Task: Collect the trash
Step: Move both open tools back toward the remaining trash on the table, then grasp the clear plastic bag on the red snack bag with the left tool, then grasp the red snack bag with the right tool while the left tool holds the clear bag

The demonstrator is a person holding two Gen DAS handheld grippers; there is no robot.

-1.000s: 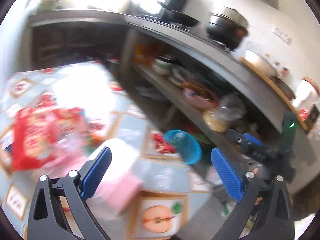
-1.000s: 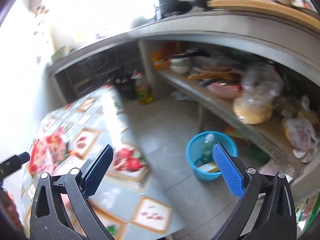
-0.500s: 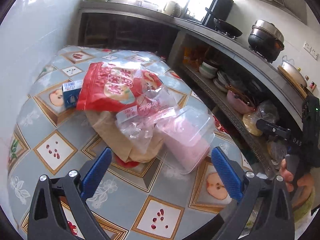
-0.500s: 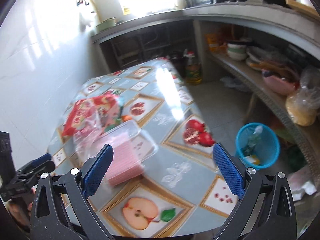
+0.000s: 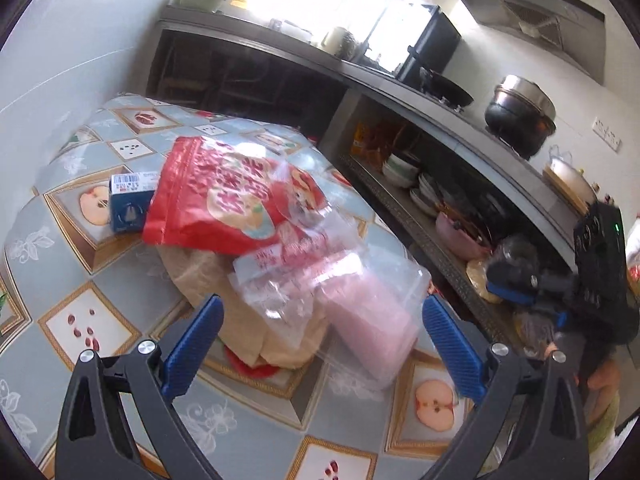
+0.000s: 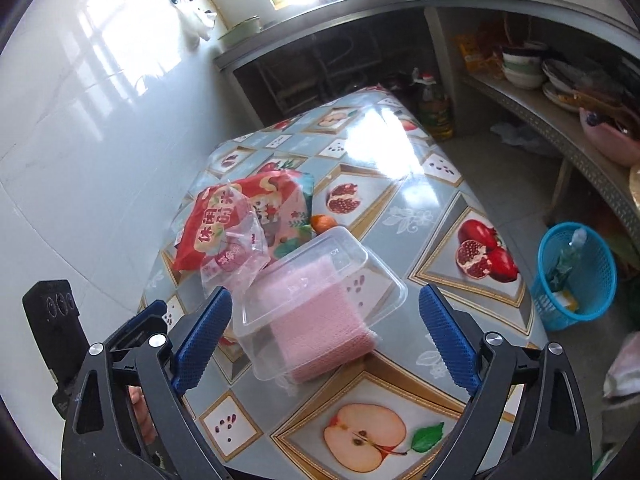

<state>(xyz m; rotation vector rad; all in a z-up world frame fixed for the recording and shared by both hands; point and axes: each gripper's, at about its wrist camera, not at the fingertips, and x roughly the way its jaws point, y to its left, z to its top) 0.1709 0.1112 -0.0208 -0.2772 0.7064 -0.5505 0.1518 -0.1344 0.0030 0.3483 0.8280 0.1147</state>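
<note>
A heap of trash lies on the table with the fruit-print cloth [image 6: 436, 216]. It holds a red snack bag [image 5: 224, 196] [image 6: 224, 220], a crumpled clear plastic bag [image 5: 288, 276] [image 6: 236, 260], a brown paper bag [image 5: 224, 280], a small blue carton [image 5: 130, 202] and a clear plastic box with a pink sheet inside [image 6: 316, 308] [image 5: 368, 312]. My right gripper [image 6: 326, 330] hovers over the clear box, which lies between its jaws; they are closing and do not touch it. My left gripper [image 5: 322, 346] stands open just short of the heap, nothing between its fingers.
A blue waste basket [image 6: 576, 276] with a bottle and scraps stands on the floor right of the table. Behind runs a concrete counter with a shelf of bowls and plates [image 5: 412, 180], a pot [image 5: 520, 116] and a wok [image 5: 446, 90]. A white tiled wall [image 6: 80, 140] borders the table's left side.
Both views swung from the counter and basket to the table and came closer to the trash heap. The clear box now lies between the right gripper's jaws, which stand slightly narrower.
</note>
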